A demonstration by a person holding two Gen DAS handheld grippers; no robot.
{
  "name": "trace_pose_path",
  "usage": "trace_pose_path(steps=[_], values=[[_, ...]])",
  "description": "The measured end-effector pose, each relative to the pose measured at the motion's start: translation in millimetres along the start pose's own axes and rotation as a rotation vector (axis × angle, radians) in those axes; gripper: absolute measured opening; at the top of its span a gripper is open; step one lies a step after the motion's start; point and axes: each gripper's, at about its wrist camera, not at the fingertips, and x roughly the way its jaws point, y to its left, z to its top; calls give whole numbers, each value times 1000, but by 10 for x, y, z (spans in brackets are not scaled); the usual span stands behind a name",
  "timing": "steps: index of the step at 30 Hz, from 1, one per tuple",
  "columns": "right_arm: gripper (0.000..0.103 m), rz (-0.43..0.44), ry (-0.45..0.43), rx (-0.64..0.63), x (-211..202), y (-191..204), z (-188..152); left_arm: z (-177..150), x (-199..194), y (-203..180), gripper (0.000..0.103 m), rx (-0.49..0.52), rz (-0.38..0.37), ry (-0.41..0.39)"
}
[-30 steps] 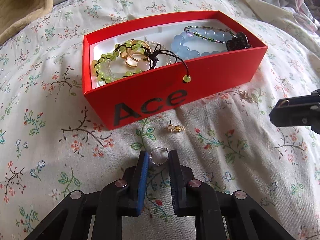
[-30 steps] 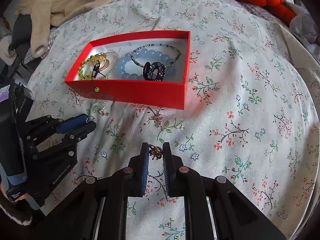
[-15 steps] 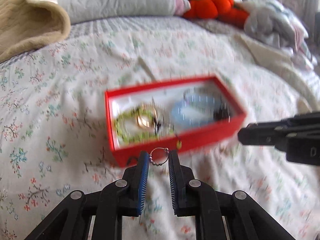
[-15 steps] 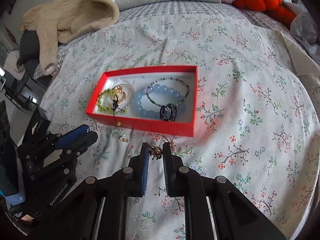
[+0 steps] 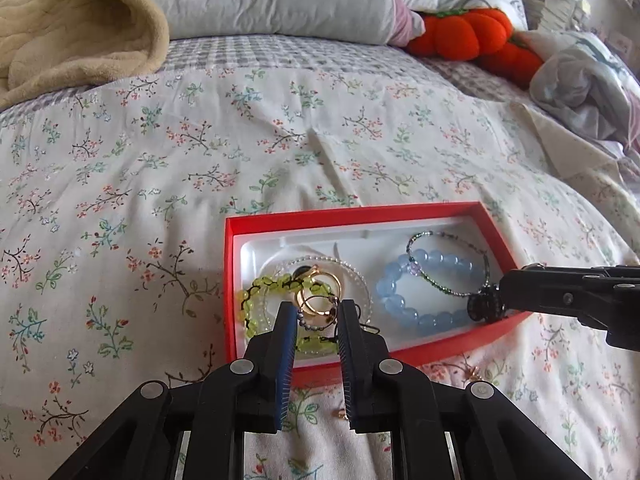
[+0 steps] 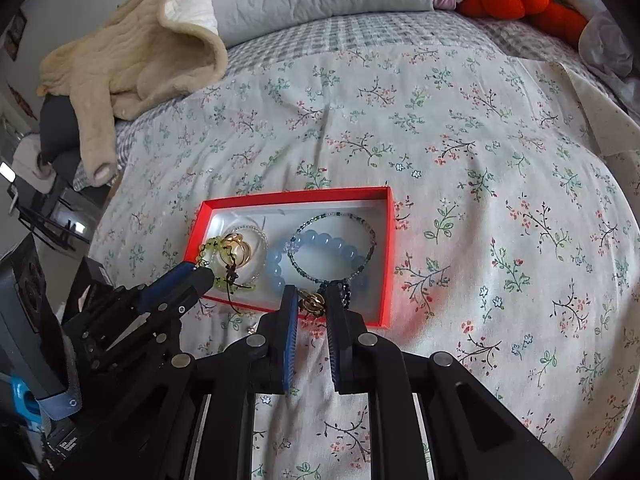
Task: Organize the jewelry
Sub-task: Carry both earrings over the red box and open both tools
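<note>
The beaded ring [image 5: 317, 314] hangs pinched in the left gripper [image 5: 317, 316], above the green bracelet [image 5: 256, 292] at the box's [image 5: 340, 216] 9 o'clock end. The gold charm [image 6: 313, 304] sits clamped in the right gripper [image 6: 312, 304] over the box's near wall, at 6 o'clock from the blue bracelet [image 6: 320, 240]. A loose earring [image 5: 474, 372] lies on the bed [image 5: 280, 128], just outside the box.

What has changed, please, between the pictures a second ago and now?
Both claws lifted off the quilt and came over the red box: left claw carrying the silver hoop, right claw the gold earring. Box contents unchanged.
</note>
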Motion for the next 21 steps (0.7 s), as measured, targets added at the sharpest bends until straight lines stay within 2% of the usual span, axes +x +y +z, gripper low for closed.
trace_pose_path(steps=[2,6,11,13,16,17,19,21], values=[[14,1,1,3,18,-14,35,5,5,-10,16,1,1,2],[14,1,3,7,49,-26,80,5,-11,-16,29,1,4,2],[15,-3,10,15,81,-47,116,12,-64,31,37,-20,7,14],[15,-7,11,13,95,-42,126,11,-95,54,48,-29,15,17],[17,-15,9,3,106,-21,153,6,-161,88,55,-44,33,18],[19,-17,13,3,107,-19,154,-1,-178,99,57,-51,35,23],[36,-10,14,5,91,-16,144,-17,-212,124,66,-69,43,35],[46,-14,4,11,48,-28,126,-45,-248,155,68,-86,56,49]])
